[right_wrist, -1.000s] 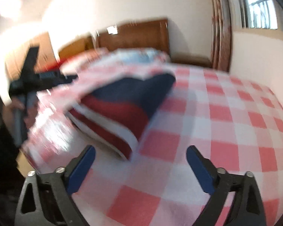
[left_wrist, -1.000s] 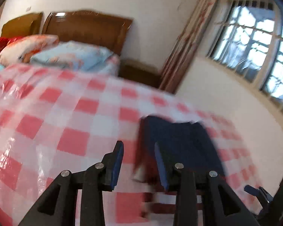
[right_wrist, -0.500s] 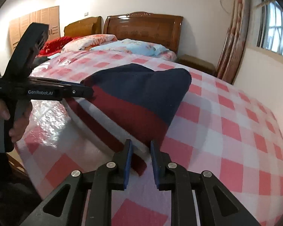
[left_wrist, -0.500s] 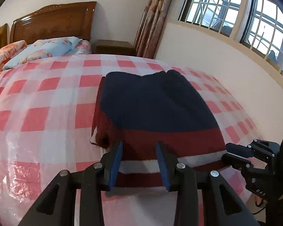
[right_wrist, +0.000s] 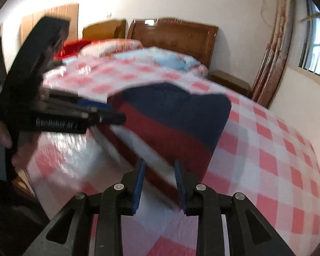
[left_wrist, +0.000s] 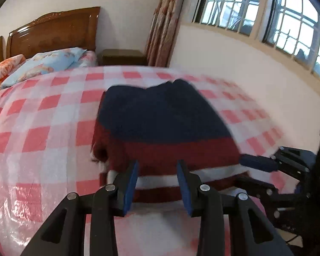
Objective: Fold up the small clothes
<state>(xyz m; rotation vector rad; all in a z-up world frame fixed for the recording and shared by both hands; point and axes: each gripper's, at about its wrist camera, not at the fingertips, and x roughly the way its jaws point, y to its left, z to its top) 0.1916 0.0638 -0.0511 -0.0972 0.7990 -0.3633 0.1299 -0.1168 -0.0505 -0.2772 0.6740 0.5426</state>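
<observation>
navy, dark red and white stripes make up the little sweater [left_wrist: 164, 132], and it lies flat on the pink and white checked cover [left_wrist: 42, 132] of the bed, close to the near edge. a second ago both tools were off to the side and the sweater looked small and blurry. now it fills the middle of both views, so both tools have swung in to its near hem.

the left gripper [left_wrist: 156, 183] has its tongs set narrow, with a gap between the blue pads. the striped hem shows in that gap, but the pads do not seem to pinch it yet. they have kept the same gap for the whole second. the right gripper [right_wrist: 159, 186] was spread wide a second ago. now its tongs are narrow too, and the red and white hem sits in the gap. i cannot see cloth bunched in the pads, so it looks like nothing is held.

i think this means the two tools are lined up at the two near corners of the hem, ready to grab. the fold itself has not started, because the sweater is not lifted anywhere.
</observation>
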